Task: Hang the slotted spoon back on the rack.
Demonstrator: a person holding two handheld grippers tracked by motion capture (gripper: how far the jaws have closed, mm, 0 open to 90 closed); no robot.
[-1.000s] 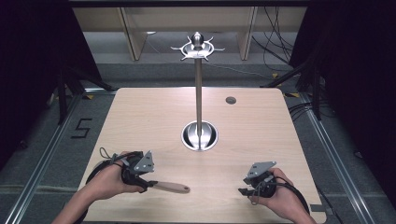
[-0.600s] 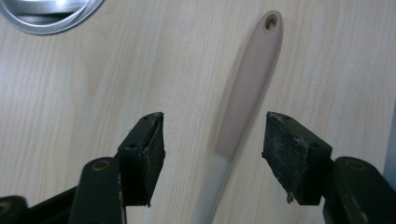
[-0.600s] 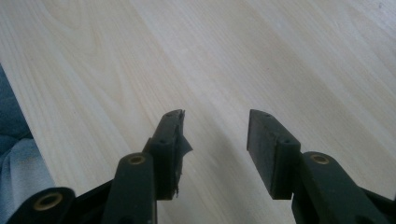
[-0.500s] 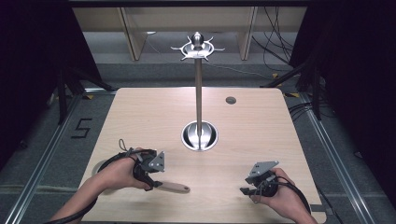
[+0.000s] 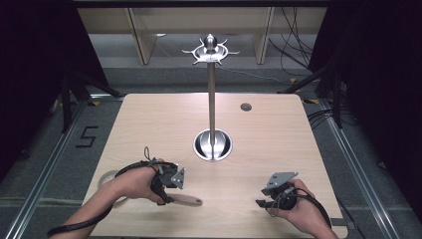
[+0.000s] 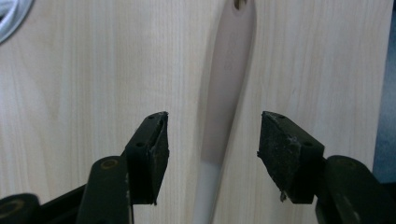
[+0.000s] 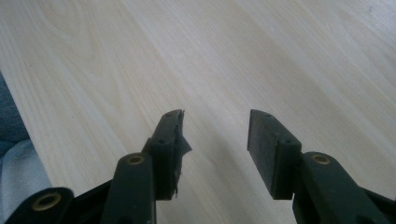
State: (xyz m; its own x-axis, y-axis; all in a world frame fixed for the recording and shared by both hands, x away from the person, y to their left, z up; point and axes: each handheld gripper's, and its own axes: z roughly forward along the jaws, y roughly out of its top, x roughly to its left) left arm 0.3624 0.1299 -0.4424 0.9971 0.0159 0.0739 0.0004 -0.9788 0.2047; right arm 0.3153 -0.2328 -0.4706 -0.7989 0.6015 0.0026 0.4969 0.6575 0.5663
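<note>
A pale wooden handle (image 5: pixel 188 200) lies flat on the light wood table (image 5: pixel 278 139) near its front edge, left of centre. My left gripper (image 5: pixel 168 191) hovers over its near end. In the left gripper view the handle (image 6: pixel 226 102) runs up between the two open jaws of my left gripper (image 6: pixel 212 128), apart from both pads, with a small hole at its far tip. My right gripper (image 5: pixel 263 200) rests low at the front right, pointing left. It stands open over bare wood (image 7: pixel 215 123) with nothing between its jaws.
A tall metal stand (image 5: pixel 212 94) rises from a round shiny base (image 5: pixel 212 145) at the table's centre, with a hooked crown (image 5: pixel 210 49) on top. A pale tape ring (image 5: pixel 107 178) sits by the left forearm. A small dark hole (image 5: pixel 246 106) marks the far right.
My left hand has slid right along the table until its jaws sit over the handle's near end. The handle and the right gripper have stayed put.
</note>
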